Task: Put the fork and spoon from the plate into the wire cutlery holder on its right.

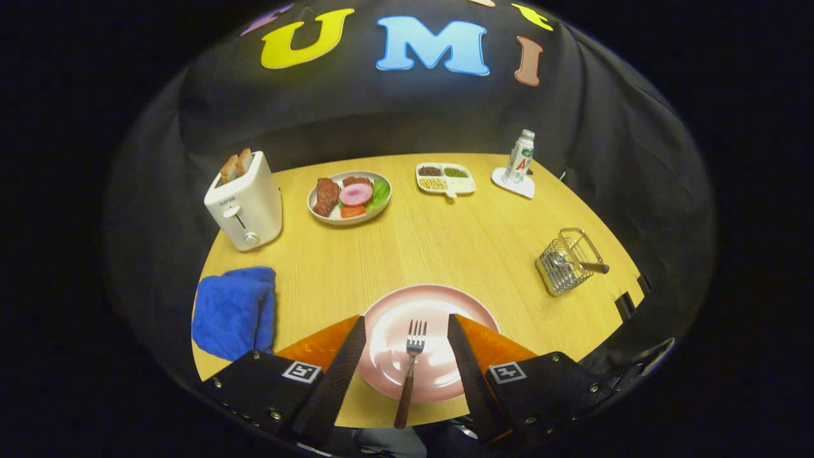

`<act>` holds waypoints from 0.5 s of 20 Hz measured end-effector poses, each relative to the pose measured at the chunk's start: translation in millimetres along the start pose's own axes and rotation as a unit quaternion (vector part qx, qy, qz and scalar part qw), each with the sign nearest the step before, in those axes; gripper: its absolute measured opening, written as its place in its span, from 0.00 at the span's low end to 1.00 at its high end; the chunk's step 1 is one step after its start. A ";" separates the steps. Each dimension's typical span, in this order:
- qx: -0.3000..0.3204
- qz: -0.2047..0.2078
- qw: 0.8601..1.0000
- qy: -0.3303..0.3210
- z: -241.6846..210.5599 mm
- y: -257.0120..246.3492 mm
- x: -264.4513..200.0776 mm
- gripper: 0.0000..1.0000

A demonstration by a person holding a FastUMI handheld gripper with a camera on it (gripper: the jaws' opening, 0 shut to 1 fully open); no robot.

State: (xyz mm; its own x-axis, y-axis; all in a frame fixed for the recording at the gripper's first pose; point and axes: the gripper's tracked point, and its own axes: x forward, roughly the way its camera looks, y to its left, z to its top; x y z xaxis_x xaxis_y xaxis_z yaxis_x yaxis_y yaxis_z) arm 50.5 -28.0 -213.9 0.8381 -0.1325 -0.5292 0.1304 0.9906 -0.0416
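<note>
1. Gripper view: the gripper (407, 331) hangs above the near edge of the worktop (445, 242), its fingers spread apart with nothing between them but air.
2. The fork (410, 369) lies on the pink plate (388, 375) between the fingers, tines far, handle over the near rim.
3. The wire holder (568, 261) stands well to the right, a handle already leaning out, probably the spoon.
4. Best to drop straight down and pinch the fork's handle.
5. Toaster (245, 203), blue cloth (234, 312), food plate (350, 196) and bottle (520, 158) stand clear.
</note>
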 end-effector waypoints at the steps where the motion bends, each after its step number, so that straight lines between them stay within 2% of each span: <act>1: 0.008 -0.001 1.000 0.019 -7.2 1.0 5.2 0.80; 7: 0.010 -0.024 0.993 0.116 -61.6 -1.8 34.8 0.80; 10: 0.021 -0.022 0.988 0.150 -83.1 3.4 43.7 0.80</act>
State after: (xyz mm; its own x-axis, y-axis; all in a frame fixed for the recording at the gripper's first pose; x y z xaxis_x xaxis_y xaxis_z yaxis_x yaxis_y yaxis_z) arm 43.6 -27.6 -307.6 0.6366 -0.1535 -0.7557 0.1910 0.9808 -0.0383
